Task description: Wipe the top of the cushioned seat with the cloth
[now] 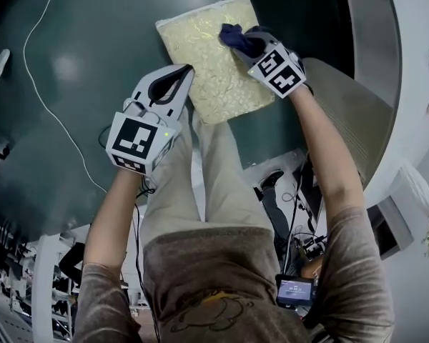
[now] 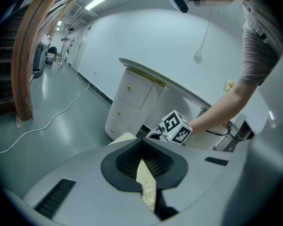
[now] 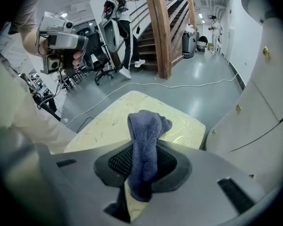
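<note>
The person's brown shirt (image 1: pixel 222 277) fills the bottom of the head view. Both forearms reach out to the cushioned seat (image 1: pixel 200 63), a pale yellow square above the grey-green floor (image 1: pixel 71 63). The left tool (image 1: pixel 186 70) sits at the seat's near left edge, its jaws narrow on what looks like a sliver of the yellow cover. The right tool (image 1: pixel 244 43) is clamped on the dark blue cloth (image 1: pixel 234 36), which lies over the seat's top by its far right edge.

The cloth is bunched into a wad, so a stroke would likely wipe only a thin strip, and the tool's hard tips could scrape the cover. The left hold is slight (just an edge), so a firm push may slip it free and shift the seat.

Only the head view gives the seat's full outline and both tools together. The right gripper view alone shows the cloth folded through the jaws and drooping beneath them. The left gripper view shows the pinch at the edge, which the head view leaves unclear.
</note>
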A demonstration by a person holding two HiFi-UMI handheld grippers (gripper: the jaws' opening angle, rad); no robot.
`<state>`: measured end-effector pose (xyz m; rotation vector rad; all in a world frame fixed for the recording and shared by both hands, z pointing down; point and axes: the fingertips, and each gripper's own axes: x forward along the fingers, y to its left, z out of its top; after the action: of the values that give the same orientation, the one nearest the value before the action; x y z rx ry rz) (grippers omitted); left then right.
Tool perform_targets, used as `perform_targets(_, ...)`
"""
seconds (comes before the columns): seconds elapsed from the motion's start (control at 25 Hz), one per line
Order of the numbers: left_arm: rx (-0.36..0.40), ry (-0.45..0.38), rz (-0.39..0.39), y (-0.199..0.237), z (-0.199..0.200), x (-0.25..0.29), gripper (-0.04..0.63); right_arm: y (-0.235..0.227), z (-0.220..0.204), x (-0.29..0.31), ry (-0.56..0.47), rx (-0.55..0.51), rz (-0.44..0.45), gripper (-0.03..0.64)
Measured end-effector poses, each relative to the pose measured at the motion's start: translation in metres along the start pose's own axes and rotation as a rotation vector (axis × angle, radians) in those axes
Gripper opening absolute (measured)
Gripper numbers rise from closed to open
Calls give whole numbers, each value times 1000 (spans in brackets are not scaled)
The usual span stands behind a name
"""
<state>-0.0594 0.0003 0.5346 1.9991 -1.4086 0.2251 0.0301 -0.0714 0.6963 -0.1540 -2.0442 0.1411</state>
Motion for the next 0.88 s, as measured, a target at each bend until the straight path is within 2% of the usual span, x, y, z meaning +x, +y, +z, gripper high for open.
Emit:
perform_targets(0.32, 19, 16, -34, -13, -5, 7, 18, 30, -25, -3, 9, 21, 32, 83)
perform_targets(0.88, 55, 43, -89, -45, -16, 17, 18, 112, -85, -18, 33, 28, 107, 84)
